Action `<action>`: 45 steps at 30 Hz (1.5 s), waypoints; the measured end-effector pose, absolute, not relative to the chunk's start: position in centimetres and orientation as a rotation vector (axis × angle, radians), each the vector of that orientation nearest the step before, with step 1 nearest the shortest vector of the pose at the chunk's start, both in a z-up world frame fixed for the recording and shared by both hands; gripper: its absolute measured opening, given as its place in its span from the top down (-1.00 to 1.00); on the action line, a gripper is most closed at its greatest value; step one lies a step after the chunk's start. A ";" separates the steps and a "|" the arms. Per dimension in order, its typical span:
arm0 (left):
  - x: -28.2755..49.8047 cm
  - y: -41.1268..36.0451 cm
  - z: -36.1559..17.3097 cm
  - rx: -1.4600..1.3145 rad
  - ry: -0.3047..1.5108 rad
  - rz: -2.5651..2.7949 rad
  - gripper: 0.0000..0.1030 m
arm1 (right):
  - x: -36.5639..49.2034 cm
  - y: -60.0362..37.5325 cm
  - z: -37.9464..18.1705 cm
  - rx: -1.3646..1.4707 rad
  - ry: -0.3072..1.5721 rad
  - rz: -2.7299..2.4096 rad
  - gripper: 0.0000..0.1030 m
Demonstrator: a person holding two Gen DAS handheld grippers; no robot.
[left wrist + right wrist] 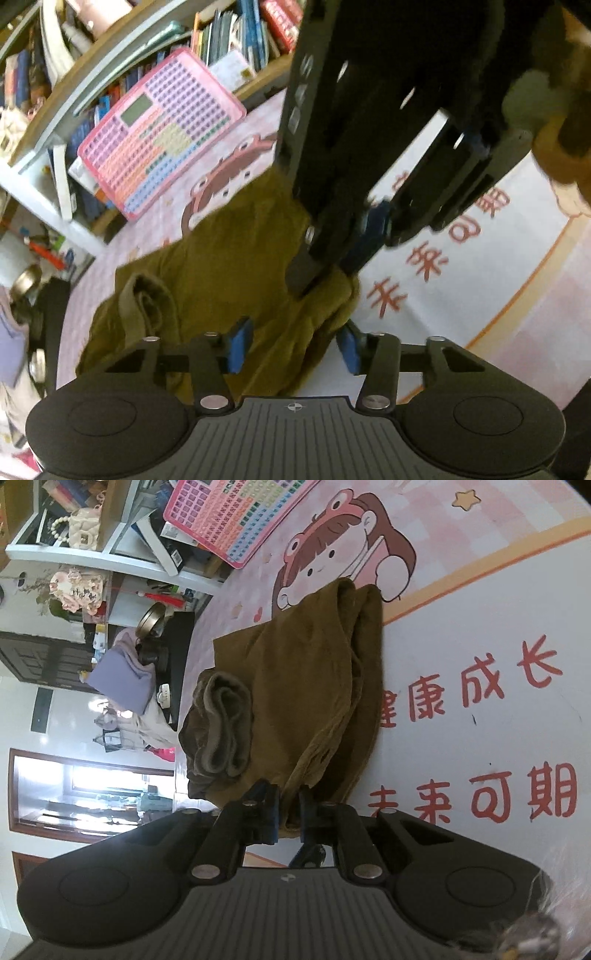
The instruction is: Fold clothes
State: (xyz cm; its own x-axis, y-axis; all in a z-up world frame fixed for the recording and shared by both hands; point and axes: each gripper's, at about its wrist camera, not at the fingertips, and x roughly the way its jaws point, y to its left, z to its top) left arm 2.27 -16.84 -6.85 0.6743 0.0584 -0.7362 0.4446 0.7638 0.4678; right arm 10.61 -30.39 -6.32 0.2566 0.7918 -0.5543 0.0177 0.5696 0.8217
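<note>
Left wrist view: the left gripper (291, 349) has its blue pads part-way apart around a fold of the olive-brown corduroy garment (221, 266) at lower centre; whether they bite, I cannot tell. The right gripper (332, 266) comes down from the upper right onto the same edge. I'd worry the two claws collide there, or the loose fold slips free. Pink printed play mat (480, 277) beneath, bookshelf (110, 74) upper left.

Right wrist view: the right gripper (288, 812) is nearly closed, pinching the garment's (295, 686) near hem. A hard pull could drag the bunched heap off the mat (480, 627). Cluttered white shelves (110, 557) upper left.
</note>
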 end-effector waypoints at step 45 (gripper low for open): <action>-1.7 -16.9 -3.4 0.523 0.829 -0.297 0.87 | 15.5 -34.7 -9.2 1.033 1.181 0.435 -0.04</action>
